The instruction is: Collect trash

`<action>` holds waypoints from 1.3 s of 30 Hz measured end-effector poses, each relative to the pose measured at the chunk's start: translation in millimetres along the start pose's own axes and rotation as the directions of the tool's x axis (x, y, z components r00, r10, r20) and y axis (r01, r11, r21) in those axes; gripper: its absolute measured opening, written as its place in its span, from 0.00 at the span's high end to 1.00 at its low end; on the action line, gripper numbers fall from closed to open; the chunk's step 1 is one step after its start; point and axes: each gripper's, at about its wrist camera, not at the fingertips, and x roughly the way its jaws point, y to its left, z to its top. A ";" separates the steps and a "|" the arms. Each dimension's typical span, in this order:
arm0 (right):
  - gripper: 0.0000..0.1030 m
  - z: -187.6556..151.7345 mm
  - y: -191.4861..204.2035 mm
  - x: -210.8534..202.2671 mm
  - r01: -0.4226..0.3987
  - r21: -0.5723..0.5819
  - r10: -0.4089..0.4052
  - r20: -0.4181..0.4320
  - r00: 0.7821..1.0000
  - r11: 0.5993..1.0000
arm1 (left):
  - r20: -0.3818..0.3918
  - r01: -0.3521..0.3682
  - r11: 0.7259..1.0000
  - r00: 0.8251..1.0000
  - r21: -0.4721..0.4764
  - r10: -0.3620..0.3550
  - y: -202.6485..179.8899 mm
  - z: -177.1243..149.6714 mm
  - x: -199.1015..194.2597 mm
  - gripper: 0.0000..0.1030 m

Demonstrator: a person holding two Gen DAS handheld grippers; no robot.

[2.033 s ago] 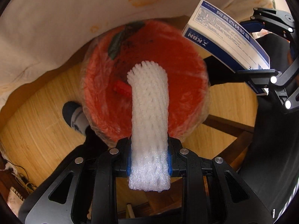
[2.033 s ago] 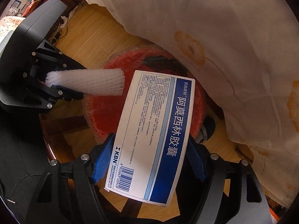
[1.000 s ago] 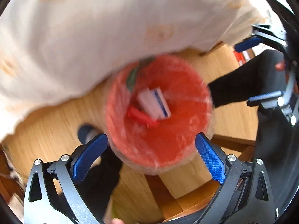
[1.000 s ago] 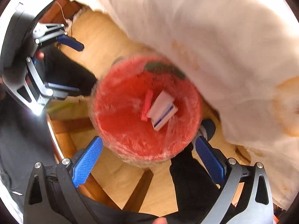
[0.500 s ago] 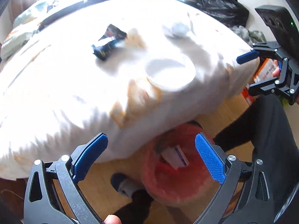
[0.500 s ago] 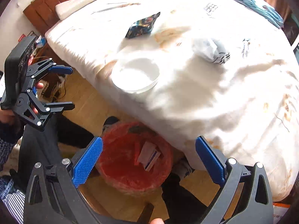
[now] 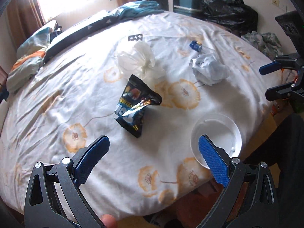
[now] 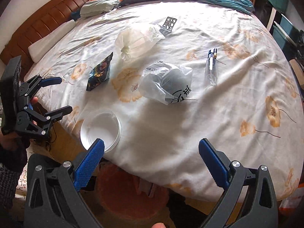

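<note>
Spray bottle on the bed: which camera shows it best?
Right wrist view: the spray bottle lies in full side view, clear body and blue-and-gold top visible. Left wrist view shows only its small blue end, far off.

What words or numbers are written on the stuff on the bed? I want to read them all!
Nothing reads clearly here.
Black snack bag: big pale letters and a yellow strip, too crumpled and blurred to read.
Grey plastic bag: black printed characters and a small label, too blurred to read.
Clear plastic bag: small dark print, too small to read.
Blister pack, small bottle and white bowl: no text visible.
</note>
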 end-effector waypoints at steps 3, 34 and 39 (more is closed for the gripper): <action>0.05 8.0 -1.4 6.2 0.009 0.017 -0.009 0.005 1.000 1.000 | -0.008 -0.005 1.000 1.000 0.010 0.005 4.9 11.7 19.0 0.06; 0.43 69.7 -21.0 90.9 0.030 0.082 -0.030 0.000 1.000 0.996 | 0.003 0.106 0.994 0.994 -0.027 -0.106 23.7 34.5 63.8 0.68; 0.49 67.4 -19.7 80.5 0.007 0.069 -0.008 0.019 1.000 0.998 | 0.064 0.138 0.988 0.989 -0.066 -0.134 22.9 30.4 31.3 0.68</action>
